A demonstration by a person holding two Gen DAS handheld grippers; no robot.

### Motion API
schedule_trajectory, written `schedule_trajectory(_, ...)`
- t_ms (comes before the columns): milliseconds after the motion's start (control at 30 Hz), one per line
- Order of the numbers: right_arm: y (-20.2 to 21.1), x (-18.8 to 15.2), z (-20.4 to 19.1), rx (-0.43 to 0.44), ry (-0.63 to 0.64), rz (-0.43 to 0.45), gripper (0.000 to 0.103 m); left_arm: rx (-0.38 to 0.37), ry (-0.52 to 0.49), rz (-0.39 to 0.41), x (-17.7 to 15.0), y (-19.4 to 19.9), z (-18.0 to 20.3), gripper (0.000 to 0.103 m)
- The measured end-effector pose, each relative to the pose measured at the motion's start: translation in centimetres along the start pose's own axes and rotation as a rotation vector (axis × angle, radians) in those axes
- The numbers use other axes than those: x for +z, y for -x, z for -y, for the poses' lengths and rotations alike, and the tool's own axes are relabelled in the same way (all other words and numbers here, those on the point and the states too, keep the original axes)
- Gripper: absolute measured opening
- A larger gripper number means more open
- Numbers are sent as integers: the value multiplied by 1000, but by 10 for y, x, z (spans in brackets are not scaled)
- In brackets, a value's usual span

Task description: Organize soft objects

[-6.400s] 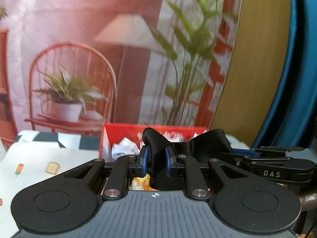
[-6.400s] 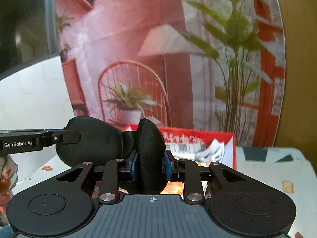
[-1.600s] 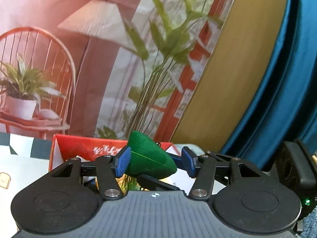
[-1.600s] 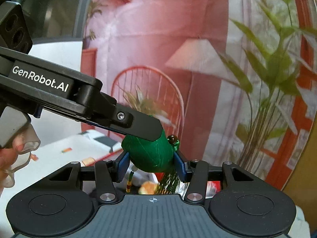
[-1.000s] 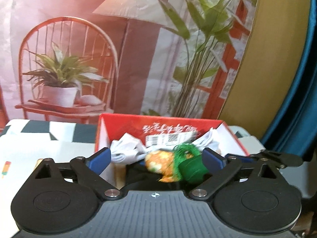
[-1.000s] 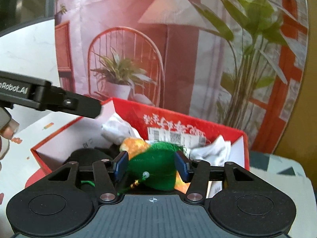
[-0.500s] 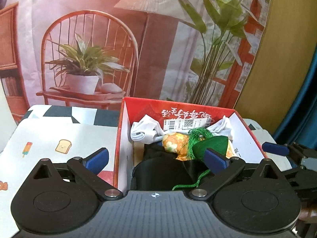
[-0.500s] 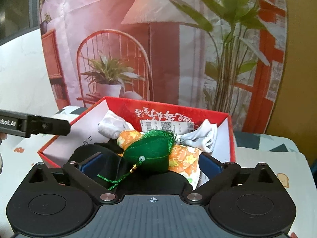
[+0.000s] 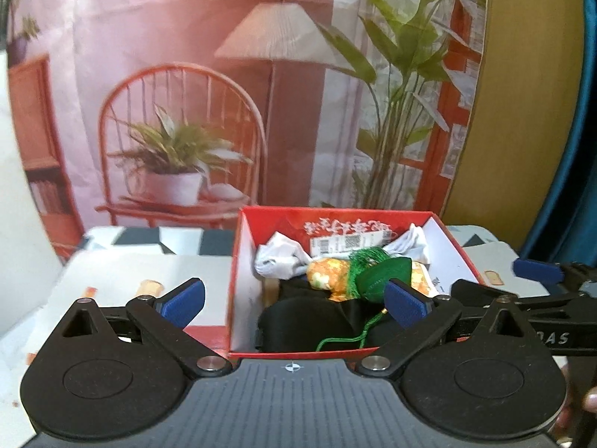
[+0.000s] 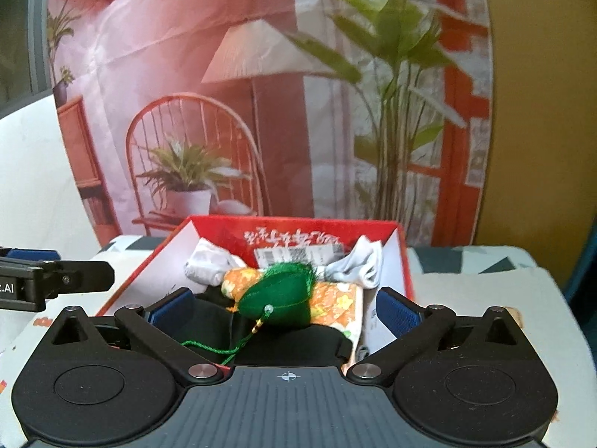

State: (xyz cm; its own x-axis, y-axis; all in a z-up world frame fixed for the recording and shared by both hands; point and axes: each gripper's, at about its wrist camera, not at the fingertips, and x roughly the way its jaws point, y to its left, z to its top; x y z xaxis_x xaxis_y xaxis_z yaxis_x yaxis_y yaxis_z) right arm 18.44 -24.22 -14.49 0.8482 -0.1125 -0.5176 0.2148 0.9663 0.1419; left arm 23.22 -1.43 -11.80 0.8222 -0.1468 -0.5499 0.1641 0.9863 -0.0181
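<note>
Looks abt done imo: green pouch [image 10: 278, 298] sits in the red box [image 10: 405, 261] w/ the rest, both grippers' fingers [image 10: 397, 313] wide open, empty.

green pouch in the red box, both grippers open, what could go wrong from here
1. The green pouch lies on top of the pile in the red box, so it might roll off.
2. Its green cord trails toward the right gripper, whose jaws stand wide with nothing between them; a finger could snag it.
3. The left gripper is open too, close to the box's wall, and could nudge it.
</note>
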Motion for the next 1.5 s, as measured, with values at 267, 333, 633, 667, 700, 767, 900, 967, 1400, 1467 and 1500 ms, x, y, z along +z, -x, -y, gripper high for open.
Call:
schedule_trajectory(267,52,13,-5,-37,-51,23,103,3,-22,75,0,61,8,103)
schedule_trajectory(333,69,16,-7,-21,-57,30,103,10,-6,82,-1,77,8,103)
schedule_trajectory(633,141,17,-23,-56,-33,99,103,93,3,109,-11,141,10,103)
schedule_trajectory(667,148,17,-25,-54,-32,102,103,97,7,112,-12,149,10,103)
schedule_trajectory(700,156,16,-27,-49,-28,105,103,97,14,117,-13,158,10,103)
schedule_trajectory(767,170,15,-32,-46,-16,116,103,100,26,132,-15,176,9,103)
schedule_trajectory(900,200,9,-43,-80,17,150,103,132,21,164,-21,210,12,103)
schedule_trajectory(967,213,8,-47,-87,27,165,103,152,17,188,-23,225,15,103)
schedule_trajectory(1400,265,5,-56,-65,37,228,103,184,75,218,-32,263,10,103)
schedule_trajectory(1467,264,5,-56,-64,31,224,103,197,82,218,-32,263,8,103)
schedule_trajectory(1500,263,6,-56,-64,30,223,103,201,85,220,-33,265,8,103)
